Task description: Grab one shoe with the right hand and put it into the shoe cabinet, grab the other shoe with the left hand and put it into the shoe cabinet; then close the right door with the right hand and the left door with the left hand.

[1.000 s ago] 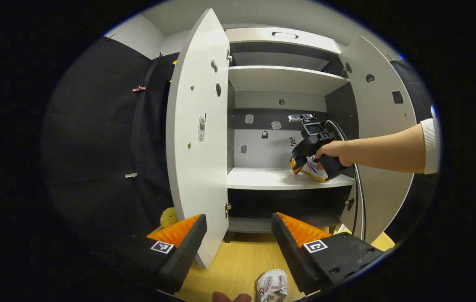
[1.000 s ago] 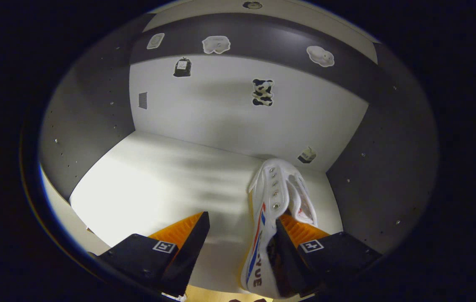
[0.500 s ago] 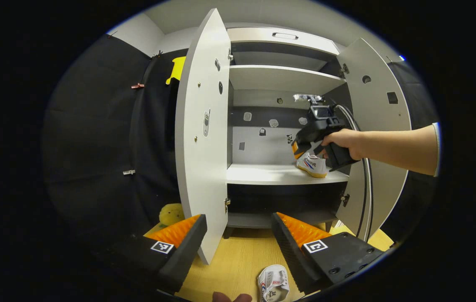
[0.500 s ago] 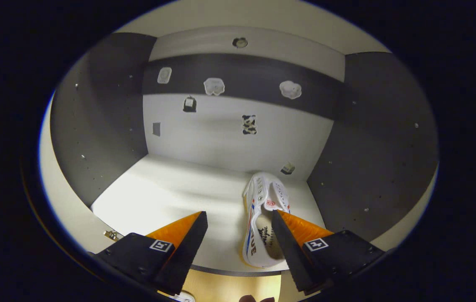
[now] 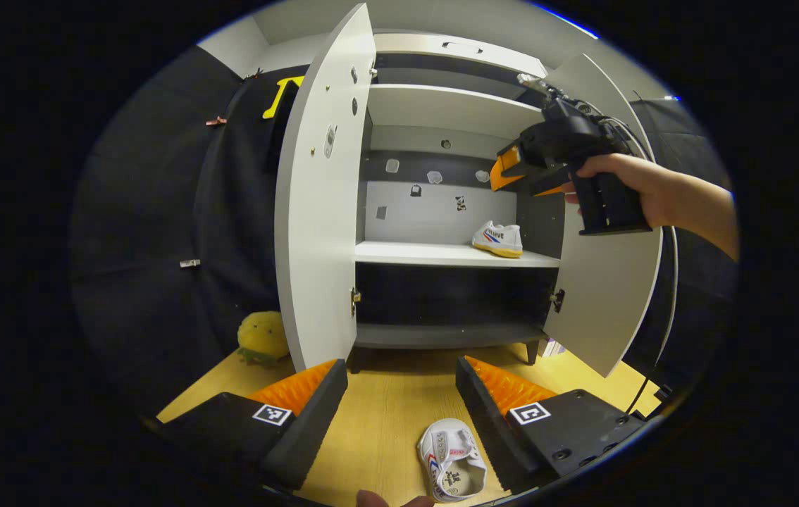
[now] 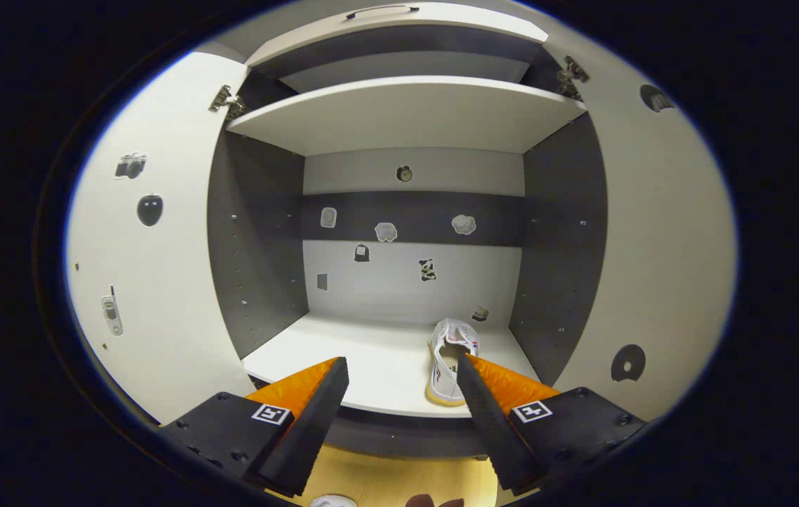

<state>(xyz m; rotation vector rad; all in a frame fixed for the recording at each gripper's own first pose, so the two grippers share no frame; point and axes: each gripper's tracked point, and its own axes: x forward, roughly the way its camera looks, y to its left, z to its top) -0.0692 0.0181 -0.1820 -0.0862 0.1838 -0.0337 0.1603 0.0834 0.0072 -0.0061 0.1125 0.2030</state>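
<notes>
Right claw [image 6: 399,377] withdrawn; white shoe [image 5: 497,239] shelved upright.

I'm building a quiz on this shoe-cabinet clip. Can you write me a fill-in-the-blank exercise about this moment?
1. One shoe lies on the cabinet's ____ shelf.
2. The other shoe lies on the ____.
3. Both cabinet doors stand ____.
4. The right gripper holds ____.

Missing words: middle; floor; open; nothing
</notes>
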